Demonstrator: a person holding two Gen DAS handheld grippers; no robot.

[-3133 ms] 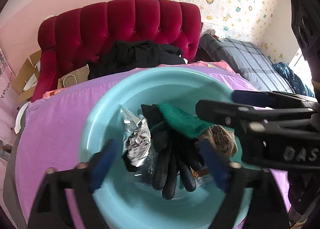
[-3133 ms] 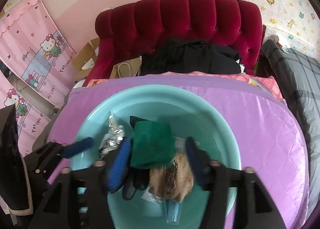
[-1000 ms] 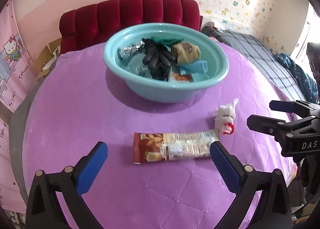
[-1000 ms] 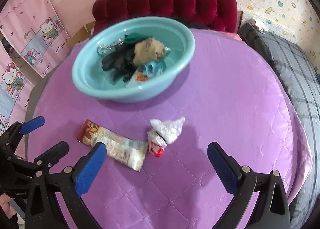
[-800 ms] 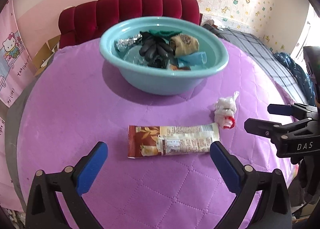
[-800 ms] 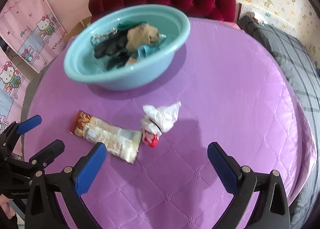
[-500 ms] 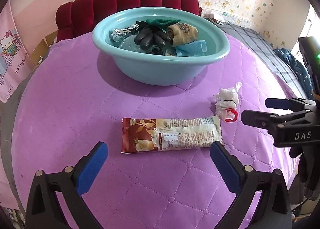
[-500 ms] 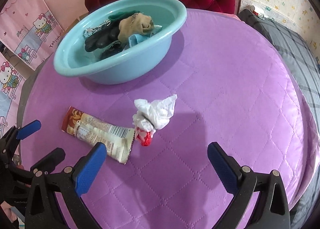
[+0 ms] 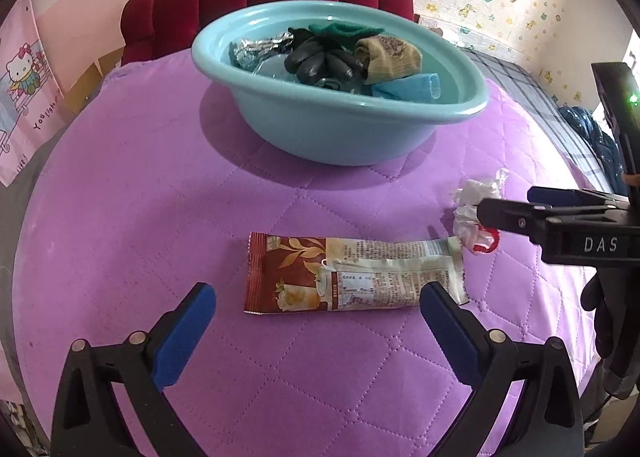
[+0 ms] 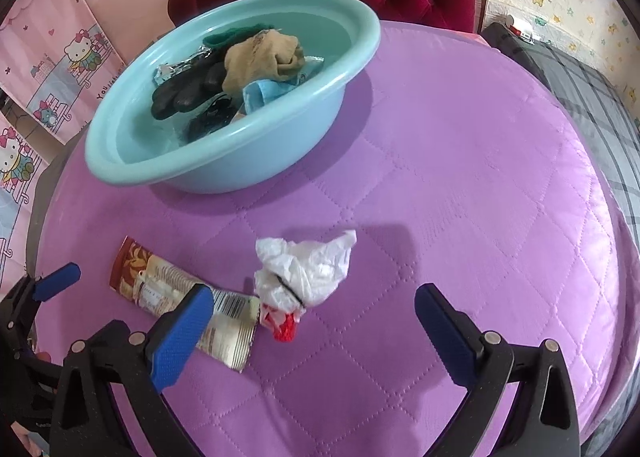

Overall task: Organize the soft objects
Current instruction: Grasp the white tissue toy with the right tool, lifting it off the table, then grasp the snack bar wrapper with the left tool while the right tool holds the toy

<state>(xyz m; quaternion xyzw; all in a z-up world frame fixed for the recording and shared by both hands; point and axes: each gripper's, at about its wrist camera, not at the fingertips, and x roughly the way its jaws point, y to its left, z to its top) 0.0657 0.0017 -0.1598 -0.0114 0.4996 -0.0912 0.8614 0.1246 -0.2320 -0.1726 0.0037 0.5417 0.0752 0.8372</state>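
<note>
Below, both grippers (image 9: pixel 316 321) (image 10: pixel 314 317) gape over snack packet (image 9: pixel 352 273).

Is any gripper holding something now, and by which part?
Nothing is held. The left gripper and right gripper are both open, above the snack packet and white crumpled bag.

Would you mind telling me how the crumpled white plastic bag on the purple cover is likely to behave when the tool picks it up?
The white plastic bag looks thin and crumpled, so it is probably very light and will likely squash flat between the pads. A tie cinches it near its red end, so it may hang limp. With the right tool open, a deep grip seems safer, as the film could slip.
</note>
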